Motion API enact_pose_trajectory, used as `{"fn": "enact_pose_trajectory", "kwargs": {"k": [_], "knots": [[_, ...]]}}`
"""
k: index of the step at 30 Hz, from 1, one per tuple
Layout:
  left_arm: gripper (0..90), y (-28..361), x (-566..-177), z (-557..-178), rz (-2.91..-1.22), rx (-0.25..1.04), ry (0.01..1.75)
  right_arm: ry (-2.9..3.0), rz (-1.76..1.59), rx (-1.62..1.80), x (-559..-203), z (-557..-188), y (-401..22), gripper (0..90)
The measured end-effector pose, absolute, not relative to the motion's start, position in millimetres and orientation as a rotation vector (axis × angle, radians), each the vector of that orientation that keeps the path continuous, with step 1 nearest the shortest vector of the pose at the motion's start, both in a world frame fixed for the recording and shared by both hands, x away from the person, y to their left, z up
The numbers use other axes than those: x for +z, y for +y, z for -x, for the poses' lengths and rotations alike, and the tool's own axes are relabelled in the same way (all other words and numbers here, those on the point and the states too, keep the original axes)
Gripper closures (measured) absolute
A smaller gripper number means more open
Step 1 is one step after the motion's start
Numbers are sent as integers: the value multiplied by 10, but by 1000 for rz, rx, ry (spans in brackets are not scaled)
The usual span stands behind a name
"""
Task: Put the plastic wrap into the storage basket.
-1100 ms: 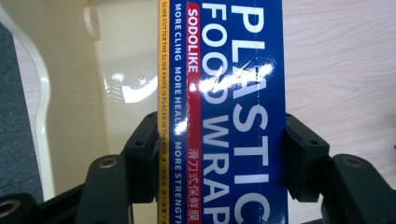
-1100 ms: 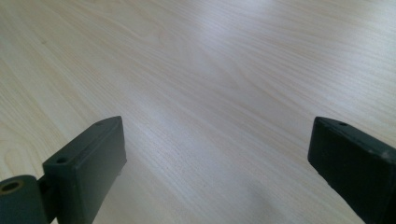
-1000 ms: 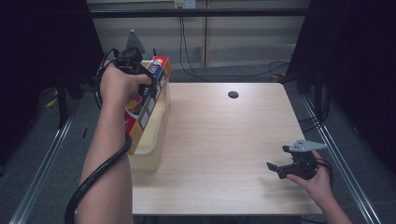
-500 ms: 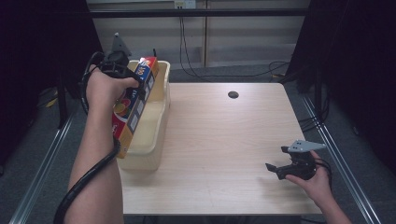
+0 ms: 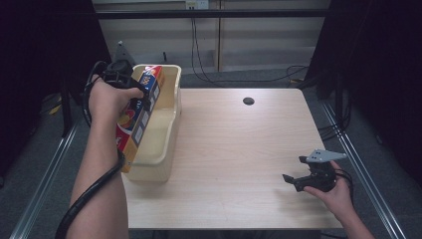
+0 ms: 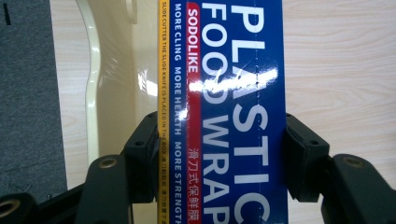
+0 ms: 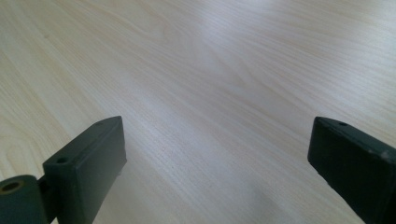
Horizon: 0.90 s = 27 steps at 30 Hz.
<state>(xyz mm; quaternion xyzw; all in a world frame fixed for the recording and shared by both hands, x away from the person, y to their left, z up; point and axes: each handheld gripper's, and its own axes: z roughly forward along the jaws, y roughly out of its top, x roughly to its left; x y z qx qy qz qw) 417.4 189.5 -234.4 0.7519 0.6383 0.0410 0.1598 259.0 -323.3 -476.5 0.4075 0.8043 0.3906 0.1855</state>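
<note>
Blue plastic wrap box, ends cut off, clamped in left gripper jaws.

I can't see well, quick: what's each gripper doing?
Left gripper: closed on the plastic wrap box.
Right gripper: open, holding nothing.

table: light wood | hole: dark, round, far side | cables: floor behind table

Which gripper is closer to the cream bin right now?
Left. The left gripper holds the plastic wrap box over the cream bin at the table's left edge; the right gripper rests open near the front right corner, far from it.
</note>
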Motion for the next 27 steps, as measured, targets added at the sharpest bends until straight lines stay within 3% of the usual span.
{"fn": "enact_pose_trajectory", "kwargs": {"k": [27], "knots": [[405,1960,-2706,-4204,-2151,59,1869,2262,-1150,1097,-4762,-2590,-3220,41]]}}
